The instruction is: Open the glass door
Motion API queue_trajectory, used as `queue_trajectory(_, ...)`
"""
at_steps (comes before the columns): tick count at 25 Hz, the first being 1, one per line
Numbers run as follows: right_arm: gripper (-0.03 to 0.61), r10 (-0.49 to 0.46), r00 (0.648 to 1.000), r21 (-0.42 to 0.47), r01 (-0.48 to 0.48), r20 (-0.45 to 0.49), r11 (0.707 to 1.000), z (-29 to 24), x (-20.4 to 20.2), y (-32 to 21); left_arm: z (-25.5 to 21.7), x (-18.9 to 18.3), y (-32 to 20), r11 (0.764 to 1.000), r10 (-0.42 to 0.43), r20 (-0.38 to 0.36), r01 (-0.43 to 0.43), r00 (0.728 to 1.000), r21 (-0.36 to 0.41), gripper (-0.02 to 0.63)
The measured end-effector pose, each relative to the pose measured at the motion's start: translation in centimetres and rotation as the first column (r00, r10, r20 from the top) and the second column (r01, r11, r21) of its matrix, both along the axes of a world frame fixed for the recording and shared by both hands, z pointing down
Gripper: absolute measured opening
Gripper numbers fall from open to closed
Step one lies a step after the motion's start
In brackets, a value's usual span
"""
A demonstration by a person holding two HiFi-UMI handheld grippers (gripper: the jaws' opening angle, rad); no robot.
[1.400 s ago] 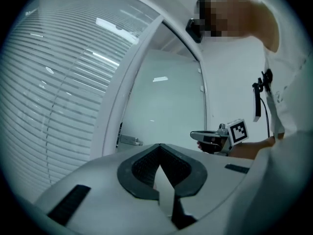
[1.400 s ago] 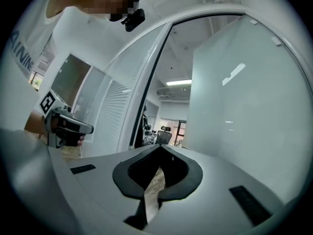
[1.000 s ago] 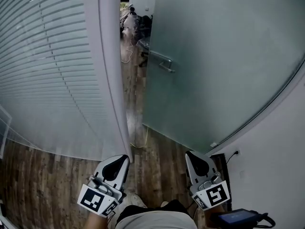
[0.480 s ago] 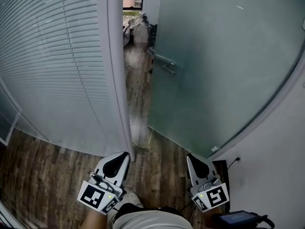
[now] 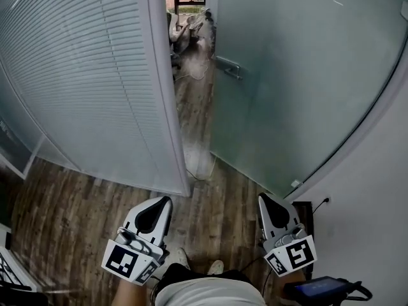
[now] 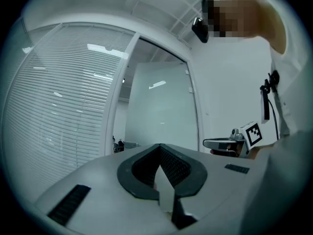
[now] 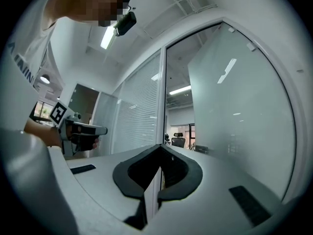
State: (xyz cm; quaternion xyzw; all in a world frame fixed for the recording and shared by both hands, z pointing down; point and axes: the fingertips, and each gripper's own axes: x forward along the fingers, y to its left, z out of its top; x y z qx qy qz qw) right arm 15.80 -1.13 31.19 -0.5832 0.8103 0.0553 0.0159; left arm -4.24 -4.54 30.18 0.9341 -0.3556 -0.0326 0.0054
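The frosted glass door (image 5: 293, 75) stands ajar on the right of the head view, with a metal handle (image 5: 228, 67) near its free edge. A white door frame post (image 5: 167, 94) stands left of the gap. My left gripper (image 5: 155, 214) and right gripper (image 5: 273, 210) hang low over the wooden floor, well short of the door, both shut and empty. In the left gripper view the left gripper (image 6: 159, 148) points toward the glass door (image 6: 161, 106). The right gripper (image 7: 160, 148) faces the gap, with the glass door (image 7: 234, 111) on its right.
A glass wall with white blinds (image 5: 83, 75) fills the left. A white wall with a power outlet (image 5: 326, 201) stands close on the right, above a dark device (image 5: 319, 290) with a cable. Office chairs (image 5: 188, 27) show beyond the gap. My shoes (image 5: 197, 263) are between the grippers.
The doorway and handle have shifted up and to the right in the head view, and more floor shows at the left. Both grippers stay shut, low in the picture.
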Motion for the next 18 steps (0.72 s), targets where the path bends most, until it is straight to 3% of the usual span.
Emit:
queue_trajectory(5, 0.0, 0.004, 1.0, 0.021, -0.004, -0.02, 1.0, -1.6, -3.0, 1.3, -0.3, -3.2, 1.2, 1.0, -0.005, -0.017, 0.005, 1.0, -0.01, 0.0)
queue_trajectory(18, 0.0, 0.035, 0.999, 0.014, -0.034, -0.042, 0.999, -2.1, -4.8, 1.3, -0.5, -4.2, 1.0, 1.0, 0.03, -0.016, -0.03, 0.999, 0.007, 0.0)
